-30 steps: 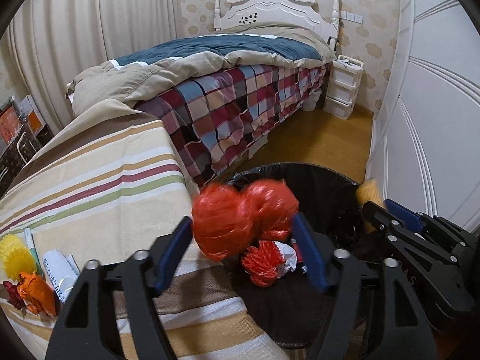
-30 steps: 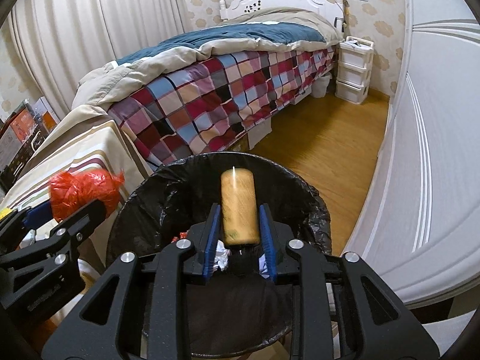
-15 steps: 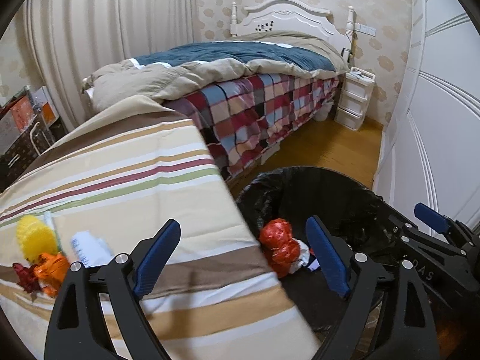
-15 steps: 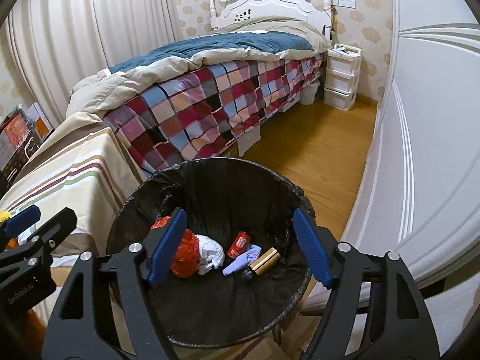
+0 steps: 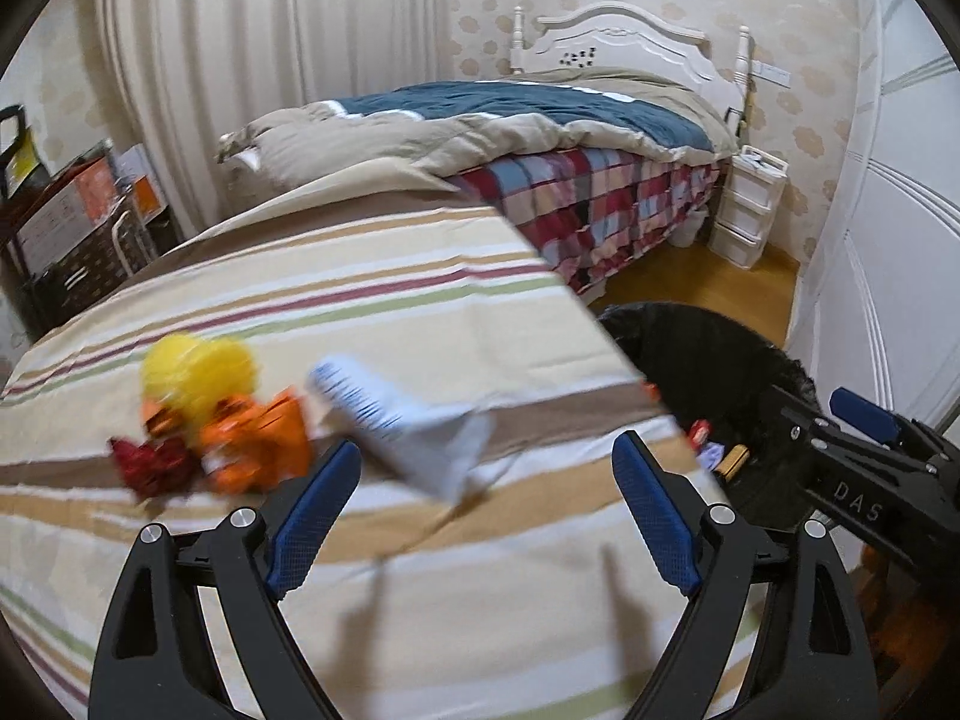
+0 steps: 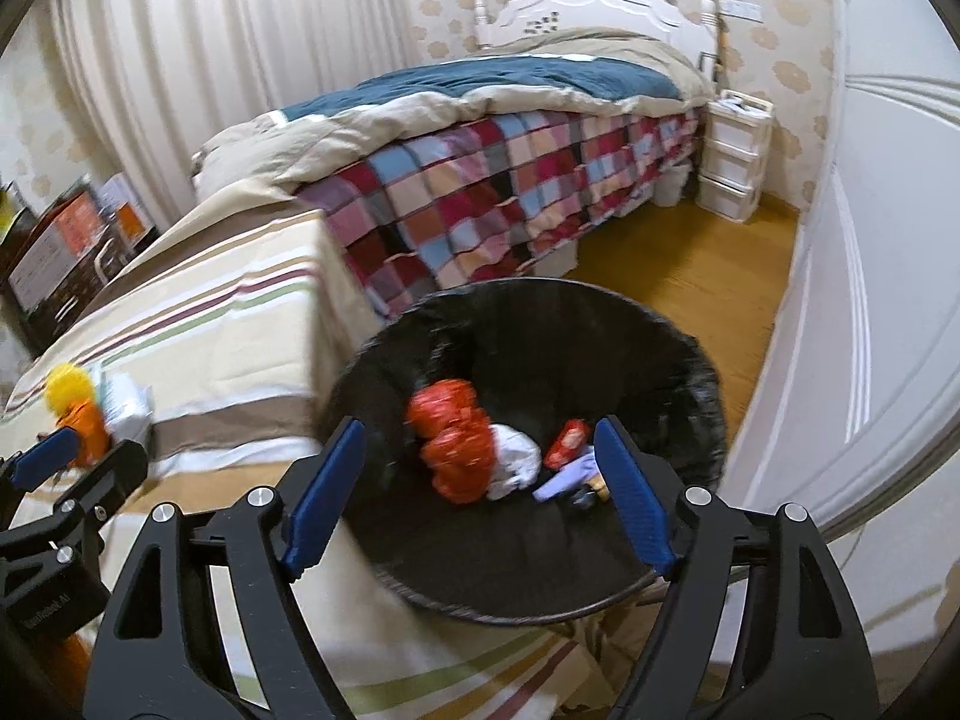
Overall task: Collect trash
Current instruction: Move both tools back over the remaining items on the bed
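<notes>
Bedroom with a made bed (image 5: 540,138), pale curtains and a wood floor; striped tabletop (image 5: 360,312) in front, black-lined bin (image 6: 690,360) beside its edge.

Left gripper (image 5: 486,510) over the tabletop, blue fingers (image 5: 312,516) spread wide, nothing between them. Right gripper (image 6: 474,492) above the bin, likewise spread and empty.

Partly done, by the look of it: already in the bin, just ahead of and between the right fingers, a red crumpled bag (image 6: 450,438), white wad (image 6: 510,462), small red packet (image 6: 567,435) and a pale purple scrap (image 6: 564,480).

Left to collect, ahead of the left fingers: white and blue wrapper (image 5: 402,426) straight in front, nearly between the tips; orange packet (image 5: 252,450), yellow ball (image 5: 198,378) and dark red scrap (image 5: 150,462) further to the left-finger side.

Wrapper blurred, yet clearly oblong, long axis slanting from far-left to near-right, near end pointing toward the gap between the fingers. Probably the next pick.
</notes>
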